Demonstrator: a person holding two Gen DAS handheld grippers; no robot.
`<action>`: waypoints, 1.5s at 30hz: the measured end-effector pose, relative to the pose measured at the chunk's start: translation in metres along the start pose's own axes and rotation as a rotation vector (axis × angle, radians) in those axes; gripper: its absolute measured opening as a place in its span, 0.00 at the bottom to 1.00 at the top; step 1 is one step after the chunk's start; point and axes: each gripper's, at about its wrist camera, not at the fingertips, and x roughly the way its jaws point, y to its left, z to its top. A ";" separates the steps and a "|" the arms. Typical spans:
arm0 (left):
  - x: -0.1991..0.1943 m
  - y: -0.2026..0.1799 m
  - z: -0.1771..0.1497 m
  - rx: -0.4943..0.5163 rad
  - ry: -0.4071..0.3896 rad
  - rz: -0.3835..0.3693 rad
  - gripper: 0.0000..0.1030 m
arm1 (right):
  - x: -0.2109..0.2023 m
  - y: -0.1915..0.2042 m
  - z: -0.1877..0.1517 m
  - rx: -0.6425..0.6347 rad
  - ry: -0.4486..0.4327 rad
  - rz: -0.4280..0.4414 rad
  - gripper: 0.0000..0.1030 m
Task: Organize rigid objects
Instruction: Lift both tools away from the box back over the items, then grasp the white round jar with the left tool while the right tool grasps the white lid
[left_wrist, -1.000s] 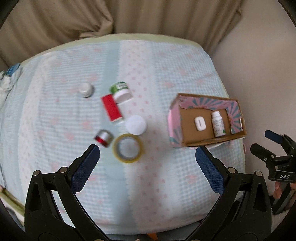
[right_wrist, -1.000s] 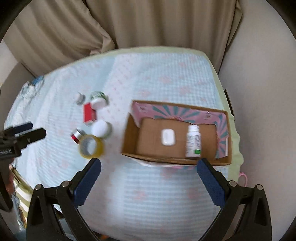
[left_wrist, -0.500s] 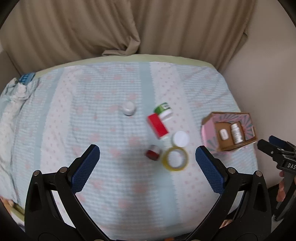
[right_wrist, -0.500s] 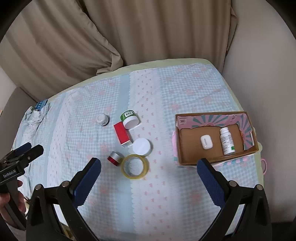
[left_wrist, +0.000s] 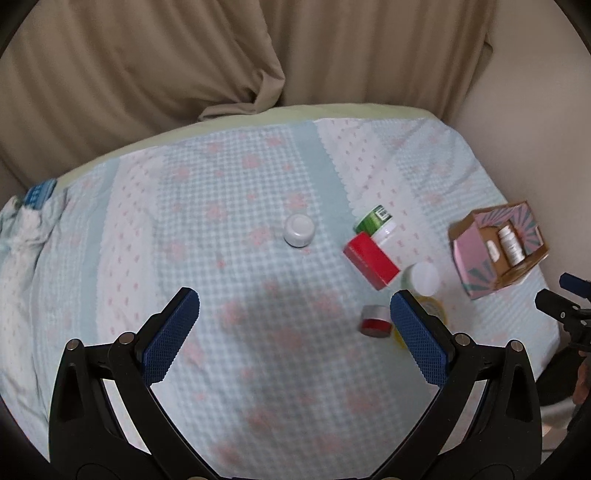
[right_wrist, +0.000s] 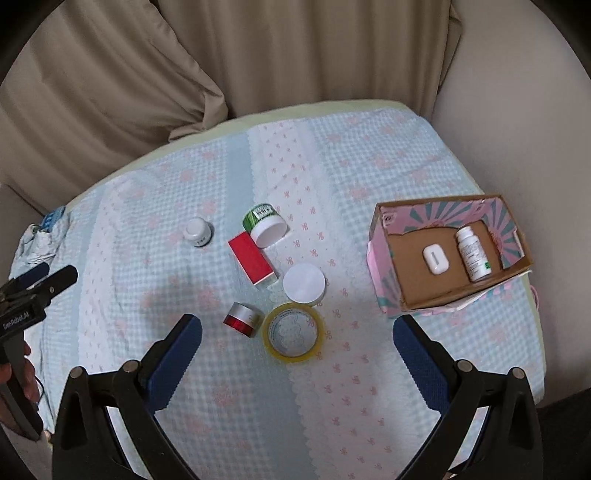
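left hand-held gripper (left_wrist: 294, 325): jaws wide apart, empty, above cloth-covered worktop (right_wrist: 369, 166) | right hand-held gripper (right_wrist: 297, 354): jaws wide apart, empty | cardboard box (right_wrist: 388, 266) at right edge holds white case (right_wrist: 436, 259) and bottle (right_wrist: 474, 254) | red box (right_wrist: 252, 263), green jar (right_wrist: 264, 223), white jar (right_wrist: 198, 231), tape roll (right_wrist: 293, 332) mid-worktop

Surface (right_wrist: 369, 369) cover: puckered checked cloth, matt. Curtain (right_wrist: 295, 55): soft beige fabric. Box (right_wrist: 417, 295): brown cardboard, printed paper outside. Tape roll (right_wrist: 293, 353): glossy translucent yellow plastic. Small jar (right_wrist: 243, 319): brushed silver metal look, shiny red band. Red carton (right_wrist: 252, 261): smooth card. Tongs pads (left_wrist: 170, 334): blue, rough knurled; frames black matt plastic.
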 end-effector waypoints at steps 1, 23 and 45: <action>0.010 0.002 0.002 0.006 0.001 -0.004 1.00 | 0.005 0.001 -0.001 0.004 0.004 -0.002 1.00; 0.275 -0.003 0.024 0.156 0.095 0.000 1.00 | 0.211 -0.006 -0.007 0.070 0.095 -0.048 1.00; 0.327 -0.005 0.033 0.166 0.089 -0.008 0.52 | 0.272 -0.015 -0.003 0.050 0.185 -0.032 0.65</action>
